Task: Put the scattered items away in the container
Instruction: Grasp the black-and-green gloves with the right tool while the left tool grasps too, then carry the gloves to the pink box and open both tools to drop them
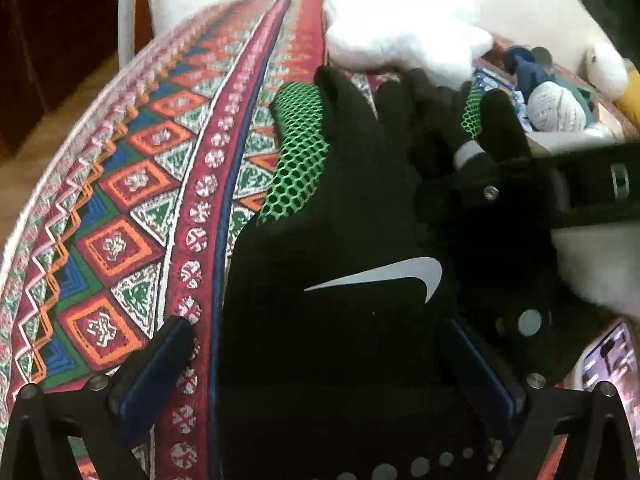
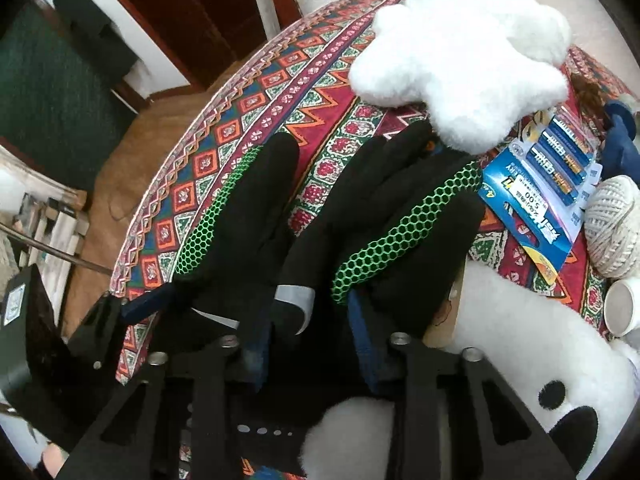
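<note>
Nearest, the left gripper (image 1: pixel 316 324) has its jaws spread wide, one finger on each side of the wrist end of the swoosh glove (image 1: pixel 340 240), which lies flat on the patterned tablecloth (image 2: pixel 240 120). Beside it the right gripper (image 2: pixel 306 312) has the cuff of the second glove (image 2: pixel 400 200) between its fingers; I cannot tell whether they pinch it. That makes two black gloves with green mesh, side by side and touching. At the right edge lies one large white plush (image 2: pixel 540 360) with black eye and nose. Farther on come one blue battery pack (image 2: pixel 548 176), one ball of white twine (image 2: pixel 612 220), one white cup (image 2: pixel 620 304) and one dark blue item (image 2: pixel 620 128), clustered together. Farthest, a second white plush (image 2: pixel 460 60) rests over the gloves' fingertips. No container wall can be made out for certain, so all these things appear to lie on the cloth.
</note>
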Demonstrator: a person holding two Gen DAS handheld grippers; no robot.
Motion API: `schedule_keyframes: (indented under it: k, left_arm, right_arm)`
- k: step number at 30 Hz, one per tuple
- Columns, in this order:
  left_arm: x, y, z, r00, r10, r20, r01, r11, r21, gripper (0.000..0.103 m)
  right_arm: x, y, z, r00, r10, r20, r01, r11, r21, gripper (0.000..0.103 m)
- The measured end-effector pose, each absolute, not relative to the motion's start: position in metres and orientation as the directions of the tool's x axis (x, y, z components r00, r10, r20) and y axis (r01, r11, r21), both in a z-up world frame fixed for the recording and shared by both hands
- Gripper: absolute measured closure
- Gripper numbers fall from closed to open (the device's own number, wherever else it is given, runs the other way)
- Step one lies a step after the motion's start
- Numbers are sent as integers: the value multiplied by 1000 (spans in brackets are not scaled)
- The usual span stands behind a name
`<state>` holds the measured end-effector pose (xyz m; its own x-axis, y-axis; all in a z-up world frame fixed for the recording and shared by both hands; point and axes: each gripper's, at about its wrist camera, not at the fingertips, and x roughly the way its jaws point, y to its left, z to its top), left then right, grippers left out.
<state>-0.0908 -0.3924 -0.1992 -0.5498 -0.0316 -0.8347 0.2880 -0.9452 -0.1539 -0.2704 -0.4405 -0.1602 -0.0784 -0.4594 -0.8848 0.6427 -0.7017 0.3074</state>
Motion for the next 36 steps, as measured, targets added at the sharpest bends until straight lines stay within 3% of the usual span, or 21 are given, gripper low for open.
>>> schedule_keyframes:
  k: [1, 2, 3, 5, 21, 36]
  left_arm:
    - [-91, -395, -197, -552, -23, -834, 295, -941, -169, 7]
    - [-90, -398, -196, -553, -15, -833, 301, -936, -184, 28]
    - [-88, -398, -191, -563, 14, -826, 287, -934, -211, 64]
    - [-85, -399, -185, -577, 63, -814, 269, -926, -263, 91]
    - [-4, -351, -51, -747, -7, -665, 229, -941, -248, 94]
    - [39, -265, 60, -865, -1, -501, 111, -976, -190, 94]
  right_arm:
    - [-270, -437, -157, -83, -472, -877, 638, -702, 317, 87]
    - [-270, -433, -154, -86, -488, -868, 634, -699, 330, 91]
    - [-269, -429, -149, -84, -510, -856, 629, -693, 351, 91]
    - [-269, -420, -138, -80, -553, -830, 620, -679, 392, 92]
    - [-194, -324, 11, -198, -770, -607, 678, -555, 482, 92]
    - [-99, -141, 126, -392, -809, -437, 697, -572, 433, 92]
